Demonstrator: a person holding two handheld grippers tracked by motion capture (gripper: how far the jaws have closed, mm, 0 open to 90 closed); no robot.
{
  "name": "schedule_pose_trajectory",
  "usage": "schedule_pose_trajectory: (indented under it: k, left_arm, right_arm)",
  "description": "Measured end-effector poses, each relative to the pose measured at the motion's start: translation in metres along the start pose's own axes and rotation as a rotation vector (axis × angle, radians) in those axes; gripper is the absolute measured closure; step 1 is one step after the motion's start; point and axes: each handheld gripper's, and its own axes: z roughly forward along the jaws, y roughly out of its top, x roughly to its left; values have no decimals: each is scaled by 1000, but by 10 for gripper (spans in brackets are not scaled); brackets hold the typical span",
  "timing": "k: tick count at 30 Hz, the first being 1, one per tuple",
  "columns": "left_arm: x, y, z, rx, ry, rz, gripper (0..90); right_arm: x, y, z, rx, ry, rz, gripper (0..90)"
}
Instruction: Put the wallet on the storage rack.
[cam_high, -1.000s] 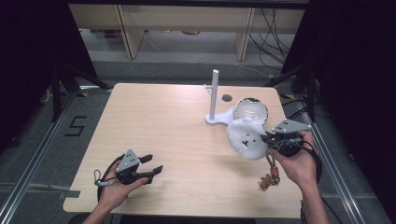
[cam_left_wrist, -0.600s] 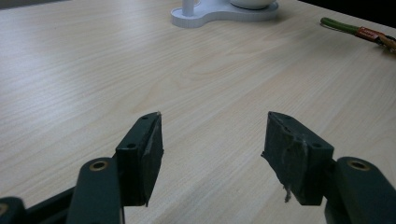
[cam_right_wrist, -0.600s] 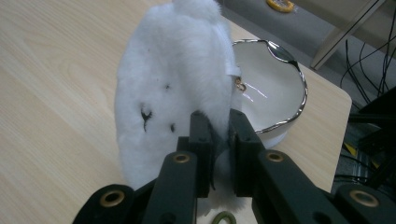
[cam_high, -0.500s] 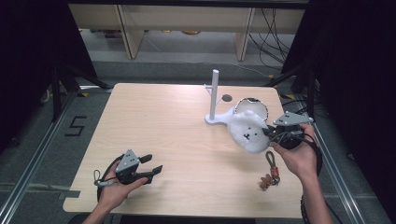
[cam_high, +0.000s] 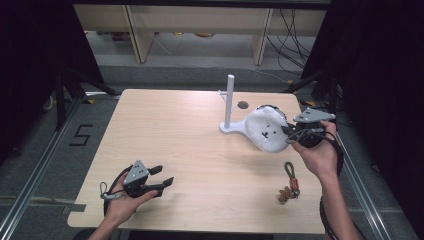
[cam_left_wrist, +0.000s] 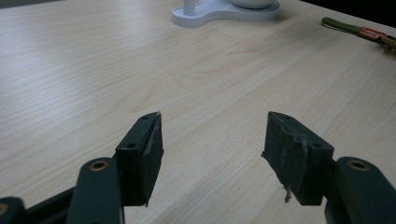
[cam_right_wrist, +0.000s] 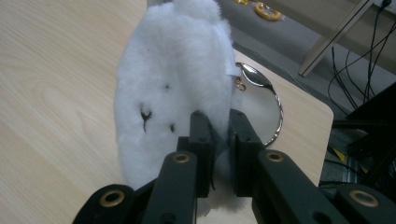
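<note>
At the far right of the desk (cam_high: 200, 150), the right gripper (cam_high: 291, 134) is carrying a white plush face (cam_high: 266, 131) clenched between its jaws, and over the past second it has been lifting the toy up and away from the person's edge, bringing it in beside the white stand (cam_high: 230, 107) with its upright post. That shift suggests the plush is heading for the stand, with the brown keychain (cam_high: 288, 184) lying untouched on the desk nearer the person. The left gripper (cam_high: 162, 180) is resting released, jaws spread, at the near left corner, unmoved.
</note>
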Motion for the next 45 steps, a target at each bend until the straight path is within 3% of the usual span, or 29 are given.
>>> schedule_pose_trajectory:
  k: [12, 24, 26, 29, 32, 36, 45]
  left_arm:
    - [0, 0, 0, 12, 8, 2, 369]
    - [0, -1, 0, 1, -1, -2, 369]
    - [0, -1, 0, 2, 0, -2, 369]
    - [0, -1, 0, 2, 0, -1, 368]
    - [0, -1, 0, 8, 6, -2, 368]
    - [0, -2, 0, 9, 5, -2, 369]
    - [0, -2, 0, 12, 5, -4, 368]
  right_arm:
    - [-7, 9, 11, -2, -21, 30, 826]
    - [-17, 15, 22, -3, -41, 10, 826]
    - [-17, 16, 22, 15, -42, 31, 826]
    - [-21, 16, 25, -2, -57, 18, 826]
    - [-22, 16, 29, -4, -69, 55, 826]
    - [-26, 16, 31, -7, -71, 44, 826]
    - [-29, 22, 43, -31, -93, 86, 826]
